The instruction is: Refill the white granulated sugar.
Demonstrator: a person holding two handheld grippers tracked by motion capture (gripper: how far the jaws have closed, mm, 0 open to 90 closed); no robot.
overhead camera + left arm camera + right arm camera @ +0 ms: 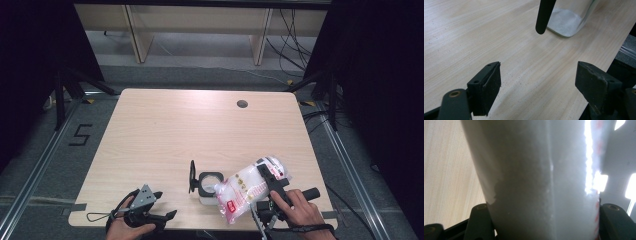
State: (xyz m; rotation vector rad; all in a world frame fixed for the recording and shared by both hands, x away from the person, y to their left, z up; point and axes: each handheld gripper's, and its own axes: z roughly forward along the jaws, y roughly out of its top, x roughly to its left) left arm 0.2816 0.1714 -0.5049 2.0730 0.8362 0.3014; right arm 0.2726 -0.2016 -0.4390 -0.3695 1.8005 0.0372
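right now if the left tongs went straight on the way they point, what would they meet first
Probably the black lid hanging from the glass jar. The left tongs stand open over bare table, aimed toward it, and nothing lies between, though depth is hard to judge.

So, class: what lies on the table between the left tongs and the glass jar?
Bare wood: the left tongs face the glass jar across the table.
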